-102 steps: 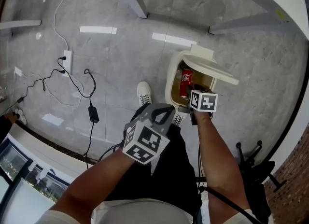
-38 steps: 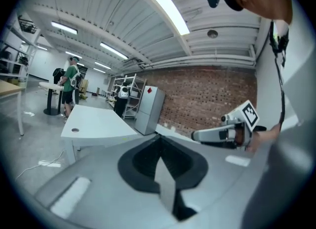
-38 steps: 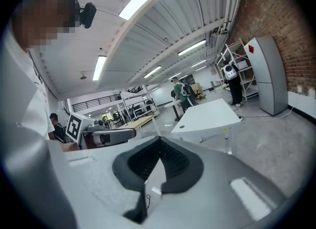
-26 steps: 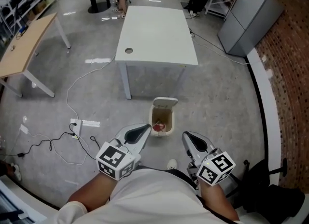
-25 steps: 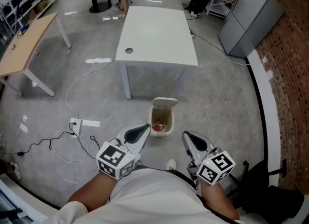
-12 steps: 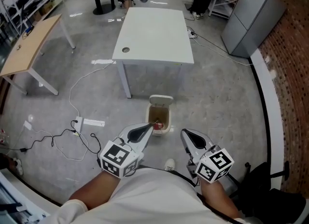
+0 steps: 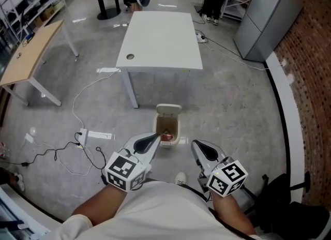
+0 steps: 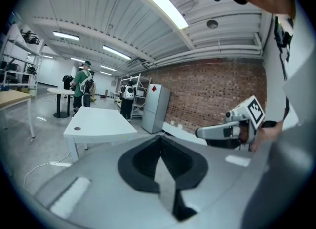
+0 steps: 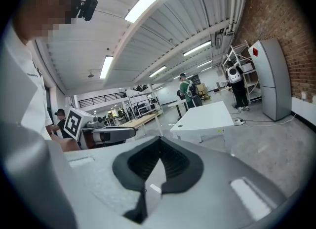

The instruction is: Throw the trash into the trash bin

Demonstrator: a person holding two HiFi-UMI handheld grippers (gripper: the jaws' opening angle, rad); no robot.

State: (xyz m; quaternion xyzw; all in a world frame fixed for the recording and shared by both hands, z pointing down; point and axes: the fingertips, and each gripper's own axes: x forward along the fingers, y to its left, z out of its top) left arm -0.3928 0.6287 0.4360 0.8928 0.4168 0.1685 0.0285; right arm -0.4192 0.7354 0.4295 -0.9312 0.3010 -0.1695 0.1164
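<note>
The small white trash bin (image 7: 176, 128) stands on the floor in front of the white table, its lid (image 7: 168, 109) tipped open. A red can (image 7: 166, 137) lies inside. My left gripper (image 7: 156, 137) points over the bin's near left corner, well above it, jaws shut and empty (image 8: 160, 136). My right gripper (image 7: 195, 144) hangs to the right of the bin, also shut with nothing in it (image 9: 159, 138). Each gripper view shows the other gripper beside it: the right gripper (image 8: 224, 132) and the left gripper (image 9: 106, 134).
A white table (image 7: 160, 40) stands just beyond the bin, a wooden table (image 7: 31, 53) at the left. A power strip (image 7: 95, 136) with cables lies on the floor at left. A grey cabinet (image 7: 264, 16) is at far right, a black chair base (image 7: 282, 192) near my right side.
Four seconds ago I leaned over the bin with the right gripper at its mouth; now I stand back with both grippers at waist height. Over the last second the bin drifted slightly left in view.
</note>
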